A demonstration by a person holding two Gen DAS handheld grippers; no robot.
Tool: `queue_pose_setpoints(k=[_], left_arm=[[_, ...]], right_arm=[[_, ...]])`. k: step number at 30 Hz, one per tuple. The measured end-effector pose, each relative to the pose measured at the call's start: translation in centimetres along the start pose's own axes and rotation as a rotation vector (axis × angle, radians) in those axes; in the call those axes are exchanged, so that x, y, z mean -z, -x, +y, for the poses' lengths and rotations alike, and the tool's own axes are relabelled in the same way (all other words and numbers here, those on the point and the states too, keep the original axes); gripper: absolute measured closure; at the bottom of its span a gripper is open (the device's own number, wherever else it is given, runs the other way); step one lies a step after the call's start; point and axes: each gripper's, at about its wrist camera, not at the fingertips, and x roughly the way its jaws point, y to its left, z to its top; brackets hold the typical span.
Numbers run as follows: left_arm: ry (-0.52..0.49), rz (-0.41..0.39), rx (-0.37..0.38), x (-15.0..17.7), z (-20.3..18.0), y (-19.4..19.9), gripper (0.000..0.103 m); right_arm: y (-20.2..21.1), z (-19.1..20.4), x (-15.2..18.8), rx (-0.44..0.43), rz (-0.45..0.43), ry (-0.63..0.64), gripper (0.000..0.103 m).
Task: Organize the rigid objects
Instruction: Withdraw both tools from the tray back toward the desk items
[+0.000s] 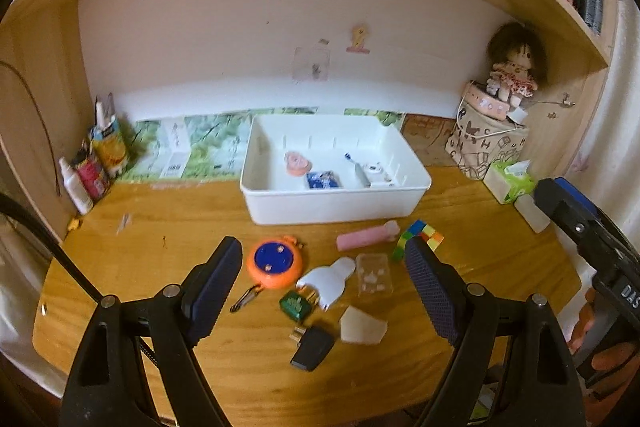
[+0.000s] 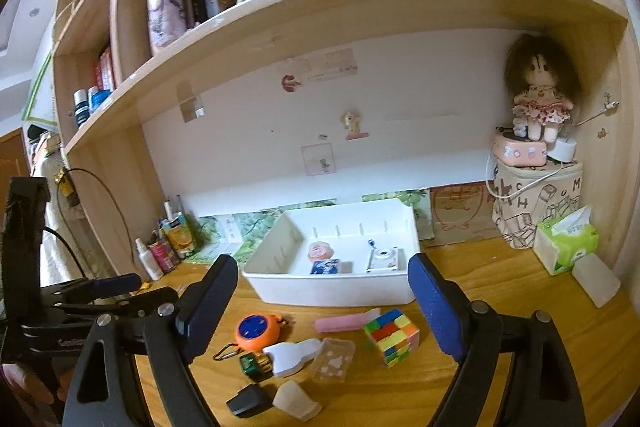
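Observation:
A white bin point(image 1: 332, 205) point(image 2: 332, 293) stands on the wooden desk and holds a few small items. In front of it lie an orange round gadget point(image 1: 275, 263) point(image 2: 256, 331), a pink bar point(image 1: 366, 235) point(image 2: 346, 323), a colour cube point(image 1: 422, 233) point(image 2: 392, 337), a white plug-shaped piece point(image 1: 329, 281) point(image 2: 292, 353), a clear case point(image 1: 374, 273) point(image 2: 334, 361), a green block point(image 1: 296, 305) point(image 2: 252, 365), a black adapter point(image 1: 312, 347) point(image 2: 248, 399) and a translucent cap point(image 1: 362, 327) point(image 2: 296, 401). My left gripper point(image 1: 324, 291) is open above these objects. My right gripper point(image 2: 324, 311) is open, empty, above the desk's front.
A doll point(image 2: 538, 95) sits on a printed bag point(image 2: 536, 207) at the back right, beside a green tissue pack point(image 2: 564, 243). Bottles and cans point(image 1: 96, 163) stand at the back left. A book shelf point(image 2: 320, 7) overhangs the desk.

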Motion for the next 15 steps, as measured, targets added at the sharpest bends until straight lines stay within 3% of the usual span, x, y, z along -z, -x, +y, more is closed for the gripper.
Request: queue_pose_setpoints(k=[10,15], left_arm=[[0.023,0.081,-0.031,1.6,2.1,-0.8,0.017],[0.007,0.160,-0.056,2.1,3.0,-2.0,0.017]], right_arm=[[0.2,1.2,3.0,0.003,0.021,0.019,0.016],[-0.3,1.1,4.4,-0.004,0.036,0.020,0.016]])
